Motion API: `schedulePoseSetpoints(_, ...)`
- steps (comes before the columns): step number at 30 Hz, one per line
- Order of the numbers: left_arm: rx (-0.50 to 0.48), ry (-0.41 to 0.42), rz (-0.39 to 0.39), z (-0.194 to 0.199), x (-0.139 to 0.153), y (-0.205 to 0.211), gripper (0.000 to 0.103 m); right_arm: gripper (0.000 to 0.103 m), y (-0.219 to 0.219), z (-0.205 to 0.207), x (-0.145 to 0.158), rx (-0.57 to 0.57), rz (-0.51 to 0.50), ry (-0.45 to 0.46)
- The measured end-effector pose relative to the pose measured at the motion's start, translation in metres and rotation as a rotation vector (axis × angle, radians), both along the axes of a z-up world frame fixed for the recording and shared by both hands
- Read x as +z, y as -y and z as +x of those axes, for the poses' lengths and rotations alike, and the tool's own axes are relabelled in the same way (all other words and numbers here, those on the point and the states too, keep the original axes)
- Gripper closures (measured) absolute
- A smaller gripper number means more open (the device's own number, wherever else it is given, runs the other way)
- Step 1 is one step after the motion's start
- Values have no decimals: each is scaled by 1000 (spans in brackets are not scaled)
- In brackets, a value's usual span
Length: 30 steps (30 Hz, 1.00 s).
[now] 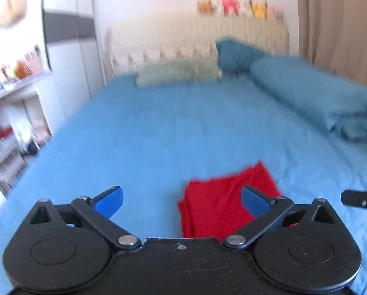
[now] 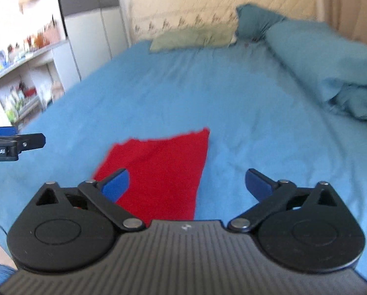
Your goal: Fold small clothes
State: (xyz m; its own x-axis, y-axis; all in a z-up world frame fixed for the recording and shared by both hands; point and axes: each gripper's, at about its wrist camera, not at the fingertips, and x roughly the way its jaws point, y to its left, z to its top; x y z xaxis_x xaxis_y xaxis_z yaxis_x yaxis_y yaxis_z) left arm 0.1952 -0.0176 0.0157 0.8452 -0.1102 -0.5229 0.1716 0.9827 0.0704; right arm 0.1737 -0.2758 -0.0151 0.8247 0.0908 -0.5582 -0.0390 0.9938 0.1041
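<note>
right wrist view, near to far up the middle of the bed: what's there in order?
right gripper → red garment → blue bedsheet → green pillow → cream headboard.

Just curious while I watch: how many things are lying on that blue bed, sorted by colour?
Red: 1, the red garment
Pale green: 1, the green pillow
Teal: 1, the teal pillow
Light blue: 1, the rolled duvet
Total: 4
</note>
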Motion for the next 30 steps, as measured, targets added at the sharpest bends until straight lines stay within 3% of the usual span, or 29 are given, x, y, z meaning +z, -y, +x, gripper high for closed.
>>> schedulePoseSetpoints(2,5,31,8,-29,20,3,0,0,-8,-27,21,-11,-39,24)
schedulePoseSetpoints(5,15,4,-10,-66,34,2,0,0,-20,-67,46,-49,-99,28)
schedulePoseSetpoints(10,52,-54,-81,-122,33,-11,0,0,-26,-124,58,-66,-92,-11)
schedulePoseSetpoints(18,89,-92,-41,-176,15,-21,0,0,-25,-179,34,-124,-81,-107)
schedulePoseSetpoints(30,87,-99,18,-201,0,-15,0,0,-37,-200,12,-107,-81,-163)
